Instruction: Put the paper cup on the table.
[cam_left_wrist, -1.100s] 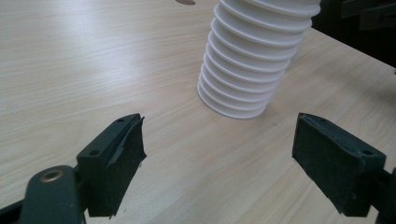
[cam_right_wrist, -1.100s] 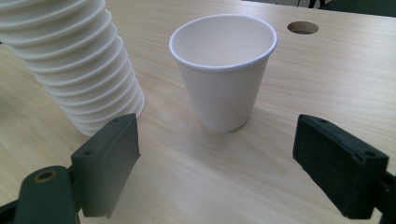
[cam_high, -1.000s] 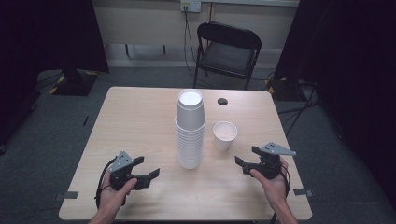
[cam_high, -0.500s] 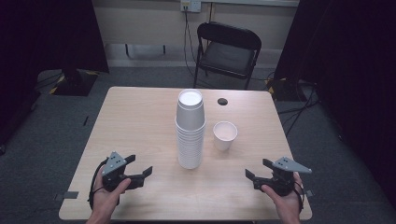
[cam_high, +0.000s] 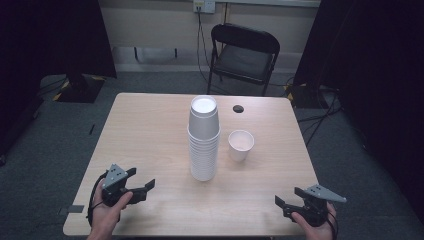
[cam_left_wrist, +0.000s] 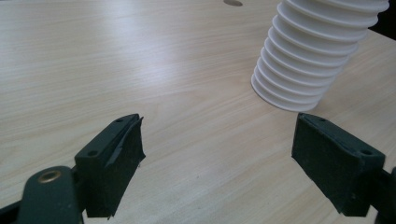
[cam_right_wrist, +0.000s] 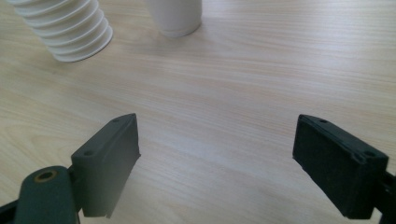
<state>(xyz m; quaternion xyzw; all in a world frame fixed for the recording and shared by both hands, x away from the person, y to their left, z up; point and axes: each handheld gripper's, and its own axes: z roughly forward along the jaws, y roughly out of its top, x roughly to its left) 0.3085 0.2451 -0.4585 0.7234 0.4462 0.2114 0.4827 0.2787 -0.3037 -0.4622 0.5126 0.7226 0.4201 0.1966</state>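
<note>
Cup stack (cam_high: 203, 142) upright mid-table (cam_high: 150, 125), single cup (cam_high: 241, 145) just beside; left tool (cam_high: 142, 187) and right tool (cam_high: 286, 204) released, near edge; approach stack top squarely, grip gently to avoid crushing.

Black folding chair (cam_high: 243, 55) behind table (cam_high: 145, 130) (wall outlet (cam_high: 204, 5) above).

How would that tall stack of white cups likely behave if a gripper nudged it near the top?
The stack of cups is tall on a narrow base, so it would probably tip. Thin, foam-like walls suggest it is light and might slide on the smooth table.
</note>
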